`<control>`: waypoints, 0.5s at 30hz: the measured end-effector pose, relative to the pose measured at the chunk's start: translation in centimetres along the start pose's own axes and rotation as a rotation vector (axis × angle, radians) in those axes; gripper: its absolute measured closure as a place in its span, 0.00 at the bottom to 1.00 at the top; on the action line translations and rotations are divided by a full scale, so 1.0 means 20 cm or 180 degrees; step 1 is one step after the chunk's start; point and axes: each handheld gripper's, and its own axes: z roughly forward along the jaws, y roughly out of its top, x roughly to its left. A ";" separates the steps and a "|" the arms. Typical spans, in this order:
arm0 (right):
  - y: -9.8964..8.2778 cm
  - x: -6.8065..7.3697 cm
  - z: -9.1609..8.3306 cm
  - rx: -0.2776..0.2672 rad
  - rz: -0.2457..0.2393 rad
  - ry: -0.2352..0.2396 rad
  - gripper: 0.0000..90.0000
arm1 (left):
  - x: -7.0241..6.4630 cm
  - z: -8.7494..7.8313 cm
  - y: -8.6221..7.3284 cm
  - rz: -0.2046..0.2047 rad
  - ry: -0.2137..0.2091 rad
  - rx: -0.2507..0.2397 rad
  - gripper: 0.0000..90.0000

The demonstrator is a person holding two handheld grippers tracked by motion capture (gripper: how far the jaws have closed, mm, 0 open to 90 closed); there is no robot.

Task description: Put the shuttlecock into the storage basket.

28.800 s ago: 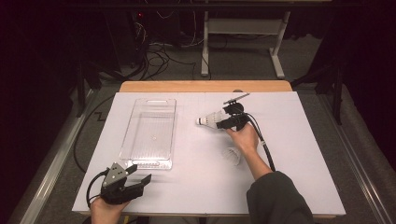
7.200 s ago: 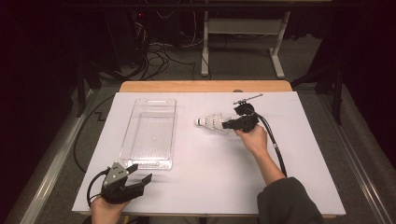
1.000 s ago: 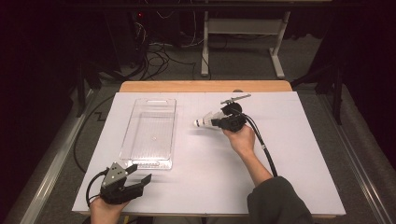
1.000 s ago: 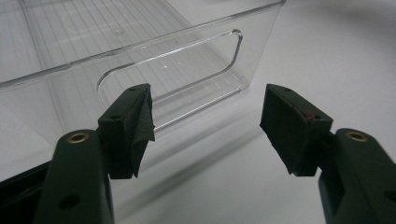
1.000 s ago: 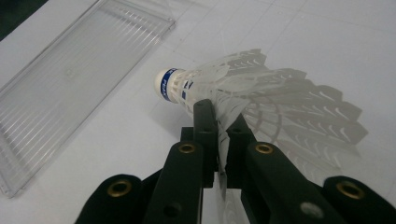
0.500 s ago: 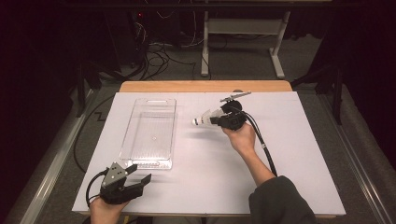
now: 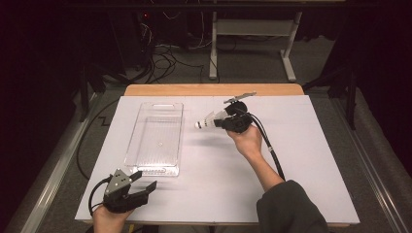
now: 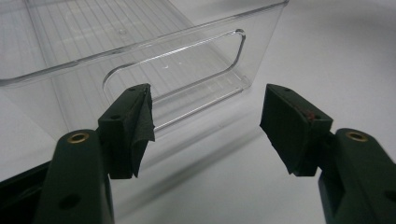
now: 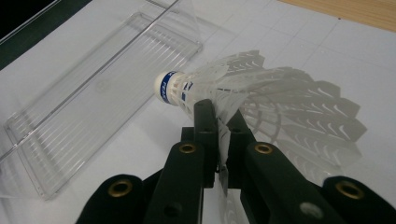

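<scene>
High view: right gripper [image 7: 219, 121] clamps white feathered shuttlecock [image 7: 206, 120], lifted beside clear ribbed plastic tray [image 7: 156, 138]; placing in tray left; left gripper [image 7: 141, 183] spread, idle

white table top [image 7: 311, 160], floor cables [image 7: 160, 53], metal stand [image 7: 252, 29]

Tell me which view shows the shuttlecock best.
The right gripper view: the shuttlecock is close, its white feather skirt pinched between the right gripper jaws, cork with blue band pointing toward the clear tray. In the high view it is a small white shape.
</scene>
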 end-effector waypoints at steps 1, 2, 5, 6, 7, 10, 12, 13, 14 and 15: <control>0.00 0.00 0.00 0.0002 -0.0001 0.0009 0.99 | 0.00 0.00 0.00 0.0005 0.0001 -0.0001 0.39; 0.01 0.01 0.01 0.0002 0.0001 0.0019 0.99 | 0.00 0.00 0.00 -0.0009 0.0020 -0.0003 0.39; 0.02 0.02 0.02 -0.0001 -0.0025 0.0035 0.99 | 0.00 0.00 0.00 -0.0009 0.0025 -0.0019 0.39; 0.03 0.02 0.02 0.0000 -0.0023 0.0039 0.99 | 0.01 -0.01 0.00 -0.0022 0.0024 -0.0025 0.39; 0.03 0.03 0.03 0.0000 -0.0026 0.0050 0.99 | 0.00 -0.01 0.01 -0.0045 0.0030 -0.0031 0.39; 0.05 0.05 0.04 0.0013 -0.0054 0.0069 0.99 | 0.01 -0.01 0.01 -0.0041 0.0027 -0.0056 0.39; 0.05 0.06 0.05 0.0007 -0.0064 0.0087 0.99 | 0.01 -0.01 0.01 -0.0055 0.0041 -0.0061 0.39; 0.06 0.06 0.06 0.0009 -0.0077 0.0095 0.99 | 0.01 -0.02 0.01 -0.0056 0.0044 -0.0062 0.39; 0.06 0.07 0.06 0.0002 -0.0074 0.0099 0.99 | 0.01 -0.02 0.01 -0.0050 0.0040 -0.0061 0.39; 0.06 0.07 0.06 -0.0003 -0.0079 0.0104 0.99 | 0.01 -0.02 0.01 -0.0050 0.0034 -0.0057 0.39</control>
